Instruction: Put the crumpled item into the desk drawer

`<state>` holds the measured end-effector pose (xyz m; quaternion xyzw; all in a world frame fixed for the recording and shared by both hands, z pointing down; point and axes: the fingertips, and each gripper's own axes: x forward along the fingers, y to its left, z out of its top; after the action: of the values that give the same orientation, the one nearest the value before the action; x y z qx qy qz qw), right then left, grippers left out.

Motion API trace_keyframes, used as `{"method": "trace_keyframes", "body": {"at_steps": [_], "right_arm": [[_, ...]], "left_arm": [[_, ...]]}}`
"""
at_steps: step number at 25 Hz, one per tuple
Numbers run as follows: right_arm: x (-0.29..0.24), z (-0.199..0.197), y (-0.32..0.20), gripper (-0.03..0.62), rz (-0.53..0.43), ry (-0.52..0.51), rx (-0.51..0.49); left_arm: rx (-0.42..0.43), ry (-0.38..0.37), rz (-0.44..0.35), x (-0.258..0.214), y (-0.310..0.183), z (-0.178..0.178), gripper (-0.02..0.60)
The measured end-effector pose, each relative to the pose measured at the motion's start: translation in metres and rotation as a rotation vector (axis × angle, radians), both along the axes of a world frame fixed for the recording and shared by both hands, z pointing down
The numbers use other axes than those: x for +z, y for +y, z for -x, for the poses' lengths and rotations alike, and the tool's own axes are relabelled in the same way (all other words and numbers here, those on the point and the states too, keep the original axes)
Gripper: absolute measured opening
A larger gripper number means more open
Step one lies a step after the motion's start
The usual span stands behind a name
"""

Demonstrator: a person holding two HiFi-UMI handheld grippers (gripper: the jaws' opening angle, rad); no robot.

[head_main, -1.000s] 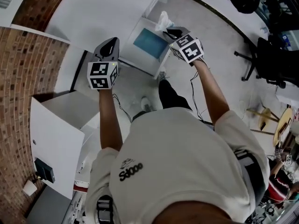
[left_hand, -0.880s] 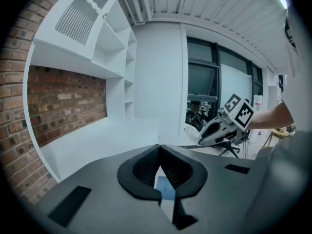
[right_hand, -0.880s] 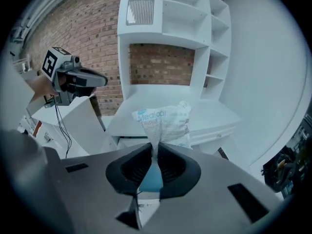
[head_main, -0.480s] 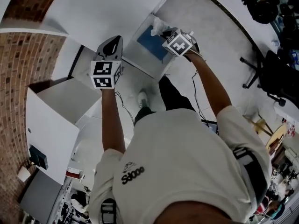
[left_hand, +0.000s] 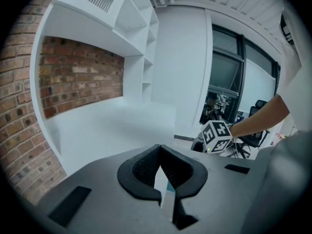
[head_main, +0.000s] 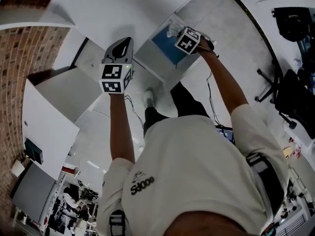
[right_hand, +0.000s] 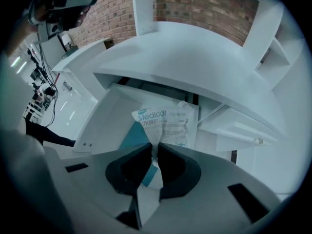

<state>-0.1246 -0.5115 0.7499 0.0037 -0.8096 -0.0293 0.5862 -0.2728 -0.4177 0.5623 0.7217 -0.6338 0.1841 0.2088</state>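
Note:
My right gripper (head_main: 177, 33) is shut on the crumpled item, a clear plastic packet (right_hand: 169, 122) with "Medical" printed on it. In the right gripper view the packet hangs from the jaws over the open white desk drawer (right_hand: 105, 115). A flat blue thing (right_hand: 134, 134) lies inside the drawer. The head view shows the packet (head_main: 171, 27) at the drawer's far end, above the blue thing (head_main: 165, 47) and the drawer wall (head_main: 150, 67). My left gripper (head_main: 125, 41) is held level at the left of the drawer, its jaws shut with nothing between them (left_hand: 159, 146).
The white desk top (head_main: 108, 9) runs above the drawer, against a brick wall (head_main: 19, 58). A white cabinet (head_main: 49, 127) stands at the left. Black office chairs (head_main: 295, 97) stand at the right on the pale floor. Cables trail near the person's legs.
My right gripper has carried the packet further out and down over the open drawer. The left gripper has kept its place beside the drawer.

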Motion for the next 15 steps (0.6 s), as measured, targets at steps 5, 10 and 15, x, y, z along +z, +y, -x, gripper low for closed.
{"method": "trace_keyframes", "body": {"at_steps": [5, 10, 15], "right_arm": [[0.037, -0.002, -0.018, 0.035, -0.057, 0.106, -0.102], [0.065, 0.002, -0.026, 0.035, -0.079, 0.165, -0.162], [0.088, 0.005, -0.025, 0.035, -0.045, 0.174, -0.155]], "left_arm": [[-0.031, 0.006, 0.021, 0.012, -0.004, 0.011, 0.018], [-0.047, 0.012, 0.054, 0.024, -0.005, 0.017, 0.018], [-0.064, 0.012, 0.072, 0.032, -0.003, 0.021, 0.018]]}}
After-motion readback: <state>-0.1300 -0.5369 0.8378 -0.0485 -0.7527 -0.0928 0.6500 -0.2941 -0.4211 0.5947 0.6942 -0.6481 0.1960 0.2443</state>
